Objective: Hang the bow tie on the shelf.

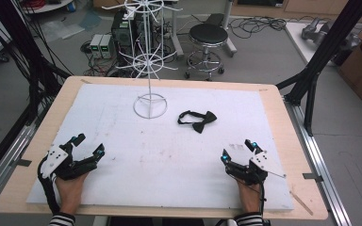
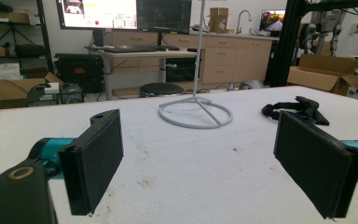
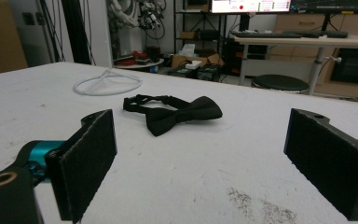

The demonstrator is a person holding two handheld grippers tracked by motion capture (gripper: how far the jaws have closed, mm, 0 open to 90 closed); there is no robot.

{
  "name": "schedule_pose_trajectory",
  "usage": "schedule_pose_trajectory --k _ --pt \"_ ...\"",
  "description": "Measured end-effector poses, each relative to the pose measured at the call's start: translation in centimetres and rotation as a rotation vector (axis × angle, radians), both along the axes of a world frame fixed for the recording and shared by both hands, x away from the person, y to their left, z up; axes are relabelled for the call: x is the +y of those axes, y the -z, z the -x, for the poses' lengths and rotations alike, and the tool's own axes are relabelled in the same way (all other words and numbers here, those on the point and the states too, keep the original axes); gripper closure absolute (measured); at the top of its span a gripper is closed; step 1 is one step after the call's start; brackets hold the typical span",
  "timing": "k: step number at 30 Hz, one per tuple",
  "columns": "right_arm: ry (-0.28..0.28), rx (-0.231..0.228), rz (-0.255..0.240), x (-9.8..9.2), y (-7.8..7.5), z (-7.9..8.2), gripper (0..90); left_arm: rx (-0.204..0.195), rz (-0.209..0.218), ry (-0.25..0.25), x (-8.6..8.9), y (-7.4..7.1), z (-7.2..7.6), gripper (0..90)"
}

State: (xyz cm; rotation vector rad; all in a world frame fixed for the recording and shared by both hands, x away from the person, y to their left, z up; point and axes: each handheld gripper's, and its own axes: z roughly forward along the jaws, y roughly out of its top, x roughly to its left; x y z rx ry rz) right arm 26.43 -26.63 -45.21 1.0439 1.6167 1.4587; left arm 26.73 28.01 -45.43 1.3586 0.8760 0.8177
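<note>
Both grippers rest open and empty on the table's near edge. A bow tie point(image 1: 197, 120) lies ahead of the right gripper point(image 1: 238, 149), a wire stand point(image 1: 150, 105) beyond the left gripper point(image 1: 88, 143). Nothing is grasped yet; next, likely, the right gripper reaches forward to the bow tie.

Left gripper point(image 1: 89, 145), right gripper point(image 1: 236, 149): jaws wide apart, empty.

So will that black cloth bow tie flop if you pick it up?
Probably: the black cloth bow tie lies flat with a thin strap curled loosely behind, so the strap would likely dangle. It looks small and light, and should slide rather than roll.
</note>
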Motion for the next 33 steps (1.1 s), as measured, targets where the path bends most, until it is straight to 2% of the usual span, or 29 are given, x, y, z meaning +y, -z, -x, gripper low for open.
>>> schedule_pose_trajectory --k 7,8,14,19,27,31,33 --pt "-0.014 -0.018 0.004 -0.04 0.04 0.11 8.3 0.001 -0.005 0.001 0.01 -0.01 -0.01 16.1" --pt "-0.013 -0.032 0.003 -0.08 0.07 0.2 8.3 0.0 -0.003 0.001 -0.01 0.0 -0.01 16.0" --pt "-0.005 -0.025 -0.027 -0.21 0.1 0.29 8.2 -0.001 -0.005 0.003 -0.02 -0.01 -0.01 16.0" --pt "-0.007 -0.039 -0.008 -0.18 0.09 0.24 8.3 -0.006 -0.009 0.005 -0.1 -0.01 0.04 16.0" --pt "-0.019 0.004 -0.002 -0.1 -0.06 -0.11 8.3 -0.01 -0.019 0.005 -0.17 -0.01 0.08 16.0" --pt "-0.029 0.032 0.018 -0.01 -0.18 -0.31 8.3 -0.013 -0.023 0.007 -0.2 0.01 0.1 16.0" --pt "-0.033 0.066 0.048 0.04 -0.35 -0.61 8.3 -0.012 -0.02 0.005 -0.18 0.0 0.09 16.0"
